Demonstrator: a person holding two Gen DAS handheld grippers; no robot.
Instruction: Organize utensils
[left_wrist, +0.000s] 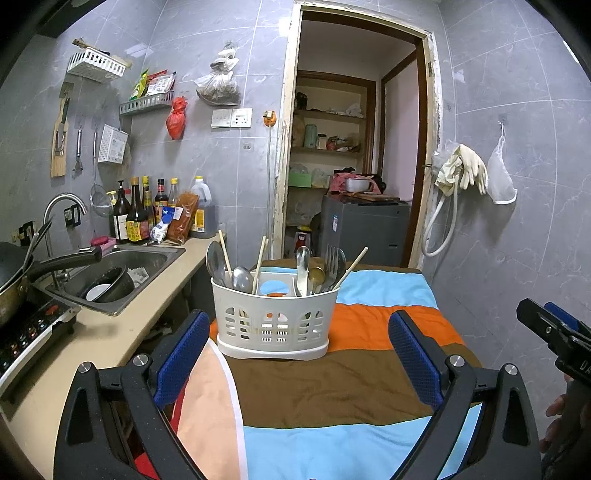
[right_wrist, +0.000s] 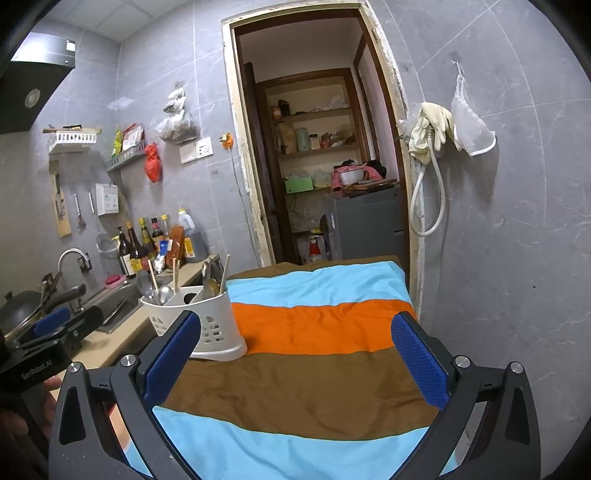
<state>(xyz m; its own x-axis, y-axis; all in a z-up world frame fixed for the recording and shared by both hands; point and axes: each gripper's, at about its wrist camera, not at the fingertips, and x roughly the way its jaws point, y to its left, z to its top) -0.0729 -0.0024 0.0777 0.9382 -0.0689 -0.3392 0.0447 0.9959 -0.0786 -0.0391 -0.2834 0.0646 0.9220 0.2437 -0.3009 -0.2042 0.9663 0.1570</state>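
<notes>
A white plastic utensil caddy (left_wrist: 275, 325) stands on a striped cloth (left_wrist: 332, 376), straight ahead of my left gripper (left_wrist: 297, 354). It holds spoons (left_wrist: 242, 278), a fork (left_wrist: 332, 264) and chopsticks (left_wrist: 260, 264) upright in its compartments. My left gripper is open and empty, its blue pads just short of the caddy. My right gripper (right_wrist: 295, 354) is open and empty over the cloth (right_wrist: 314, 391), with the caddy (right_wrist: 212, 325) ahead to its left. The right gripper also shows at the right edge of the left wrist view (left_wrist: 554, 332).
A counter (left_wrist: 122, 332) with a sink (left_wrist: 118, 277), faucet, wok (left_wrist: 11, 280) and induction cooker runs along the left. Sauce bottles (left_wrist: 147, 214) stand at the counter's back. An open doorway (left_wrist: 354, 166) lies beyond the cloth. A tiled wall with hanging gloves (left_wrist: 465, 170) is on the right.
</notes>
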